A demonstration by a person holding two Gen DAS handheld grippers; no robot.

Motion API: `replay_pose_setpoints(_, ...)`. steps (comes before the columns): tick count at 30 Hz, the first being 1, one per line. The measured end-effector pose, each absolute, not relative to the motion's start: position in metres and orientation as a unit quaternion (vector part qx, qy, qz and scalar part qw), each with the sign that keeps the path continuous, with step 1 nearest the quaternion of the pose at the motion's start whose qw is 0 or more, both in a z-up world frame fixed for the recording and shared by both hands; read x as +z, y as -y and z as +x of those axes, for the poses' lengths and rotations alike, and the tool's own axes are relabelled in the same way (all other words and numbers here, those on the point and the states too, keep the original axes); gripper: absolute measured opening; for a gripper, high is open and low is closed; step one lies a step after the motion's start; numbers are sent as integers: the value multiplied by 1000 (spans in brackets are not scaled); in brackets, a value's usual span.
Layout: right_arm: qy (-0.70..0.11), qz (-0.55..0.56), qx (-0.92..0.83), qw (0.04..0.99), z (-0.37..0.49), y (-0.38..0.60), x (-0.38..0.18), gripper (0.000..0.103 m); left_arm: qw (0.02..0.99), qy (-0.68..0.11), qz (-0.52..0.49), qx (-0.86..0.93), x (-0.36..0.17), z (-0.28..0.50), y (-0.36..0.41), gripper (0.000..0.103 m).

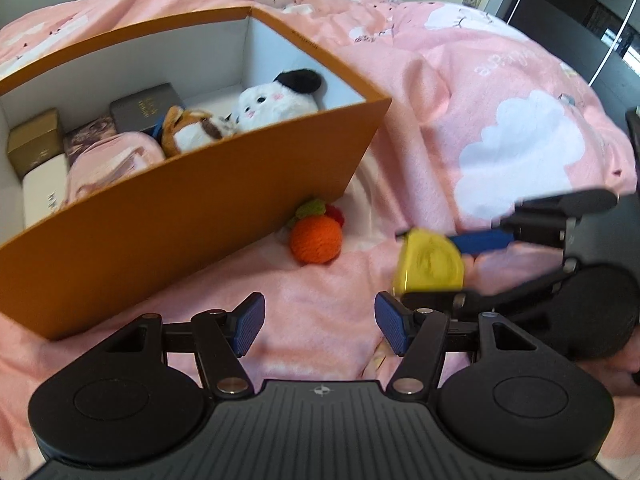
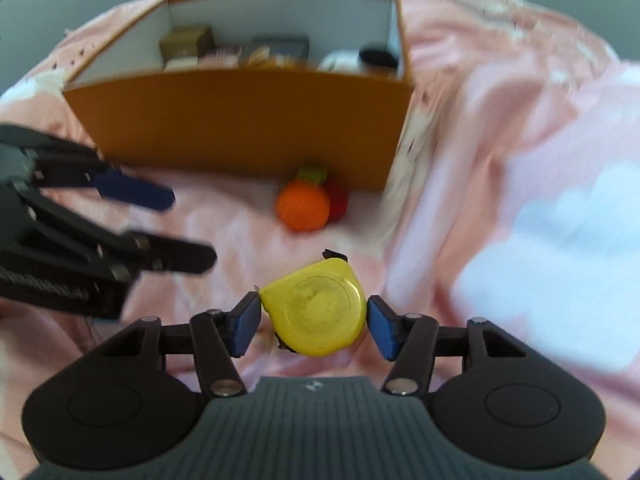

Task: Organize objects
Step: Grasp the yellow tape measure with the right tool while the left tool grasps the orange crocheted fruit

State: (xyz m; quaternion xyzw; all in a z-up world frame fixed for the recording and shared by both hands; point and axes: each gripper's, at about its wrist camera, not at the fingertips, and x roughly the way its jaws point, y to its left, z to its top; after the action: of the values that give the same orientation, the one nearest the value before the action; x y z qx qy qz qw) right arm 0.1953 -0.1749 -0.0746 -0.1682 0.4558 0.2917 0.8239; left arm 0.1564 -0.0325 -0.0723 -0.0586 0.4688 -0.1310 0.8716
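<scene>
A yellow tape measure (image 2: 316, 312) is pinched between the pads of the right gripper (image 2: 314, 322), above the pink quilt (image 2: 500, 140) and short of the orange box (image 2: 240, 120). The left gripper (image 1: 320, 324) is spread and holds nothing. The rounded case could be squeezed out of the pads (contact looks narrow) and dropped near the knitted orange ball (image 2: 304, 206), or be knocked against the box's near wall.

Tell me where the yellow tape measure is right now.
The yellow tape measure sits between the right gripper fingers, above the pink bedspread, nearer than the orange knitted ball.
</scene>
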Motion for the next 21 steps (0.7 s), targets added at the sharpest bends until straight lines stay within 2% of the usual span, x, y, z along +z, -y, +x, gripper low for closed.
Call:
replay_pose_setpoints(5, -419, -197, 268, 845, 222, 180, -65, 60, 880, -450, -55, -140, -78, 178, 43, 72)
replay_pose_setpoints(10, -440, -144, 272, 843, 252, 195, -82, 60, 888, -439, -33, -133, -92, 196, 53, 71)
replay_pose_setpoints(17, -471, -80, 276, 834, 263, 211, -99, 60, 895, -428, -38, -123, -113, 210, 55, 60)
replay_pose_setpoints(21, -469, -90, 277, 834, 260, 206, -103, 61, 887, -444, -23, -123, -124, 215, 63, 54)
